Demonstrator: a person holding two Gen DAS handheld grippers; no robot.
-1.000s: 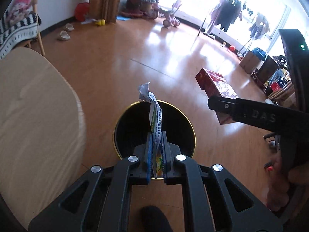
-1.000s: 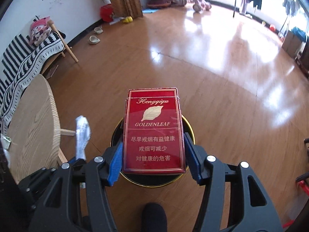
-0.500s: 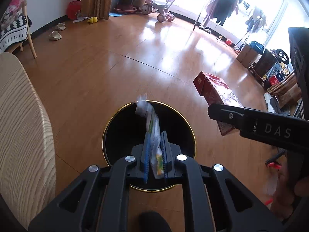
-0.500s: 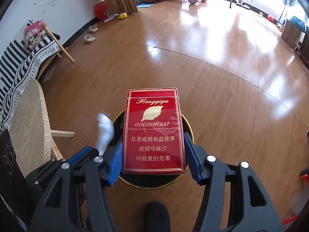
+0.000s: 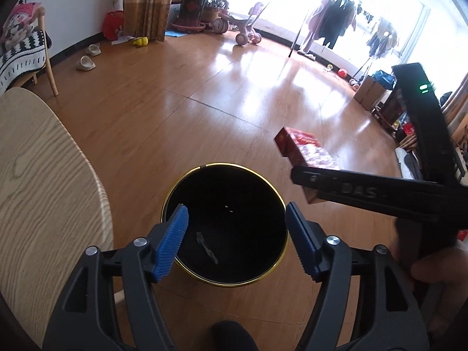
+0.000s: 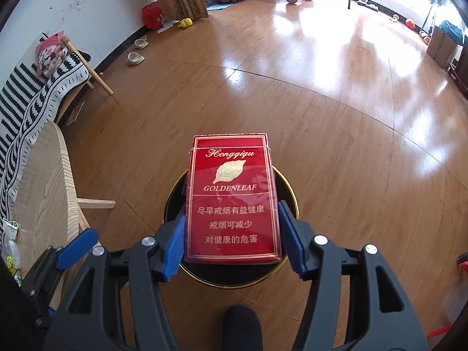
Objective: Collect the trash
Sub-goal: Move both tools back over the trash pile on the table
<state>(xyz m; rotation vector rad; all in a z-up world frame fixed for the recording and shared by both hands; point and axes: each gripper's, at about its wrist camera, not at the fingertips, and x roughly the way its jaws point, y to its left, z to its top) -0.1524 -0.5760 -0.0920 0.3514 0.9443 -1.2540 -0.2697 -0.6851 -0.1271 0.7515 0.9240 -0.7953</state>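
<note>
A black trash bin with a gold rim [image 5: 175,181] stands on the wooden floor. My left gripper [image 5: 237,228] is open and empty just above its mouth. A thin wrapper [image 5: 207,248] lies inside the bin. My right gripper [image 6: 232,231] is shut on a red cigarette box [image 6: 231,199] and holds it flat over the bin [image 6: 289,196]. The red box [image 5: 304,149] and the right gripper's arm also show at the right of the left wrist view. The left gripper's blue pad [image 6: 76,248] shows at the lower left of the right wrist view.
A round light-wood table [image 5: 38,181] stands close on the left of the bin; it also shows in the right wrist view [image 6: 44,187] with small wrappers [image 6: 10,234] at its edge. A chair with a striped blanket [image 6: 38,87] is behind it. Slippers [image 5: 86,63] and a tricycle [image 5: 242,29] are farther off.
My left gripper has opened and let go of the wrapper, which now lies in the bin. My right gripper still holds the red box over the bin.
</note>
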